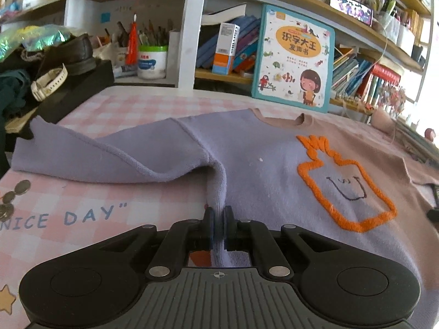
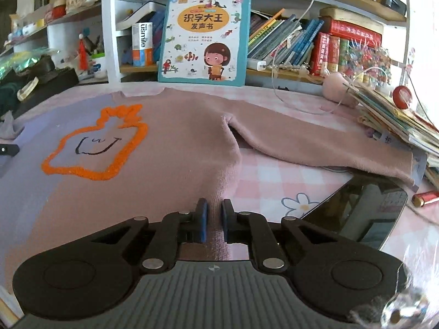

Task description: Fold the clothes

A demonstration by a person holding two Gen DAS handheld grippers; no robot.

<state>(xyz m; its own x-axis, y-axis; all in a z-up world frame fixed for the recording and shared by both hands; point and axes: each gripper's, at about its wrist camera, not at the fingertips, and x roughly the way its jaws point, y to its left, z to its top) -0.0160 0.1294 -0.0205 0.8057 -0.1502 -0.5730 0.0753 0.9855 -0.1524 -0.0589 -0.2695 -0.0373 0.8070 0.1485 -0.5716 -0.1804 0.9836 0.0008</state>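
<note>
Now the left hand-held gripper [image 1: 218,226] pinches the lilac side hem of a soft knit lilac-and-pink sweater [image 1: 263,164] with a fuzzy orange outline, while the right hand-held gripper [image 2: 214,223] clamps its pink side; the garment lies spread flat on the pink checked surface [image 1: 82,205]

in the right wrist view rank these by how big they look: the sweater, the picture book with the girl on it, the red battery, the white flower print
Largest to smallest as they appear:
1. sweater
2. picture book
3. white flower print and red battery: too close to rank, and the battery is partly cut off near the frame edge.
</note>
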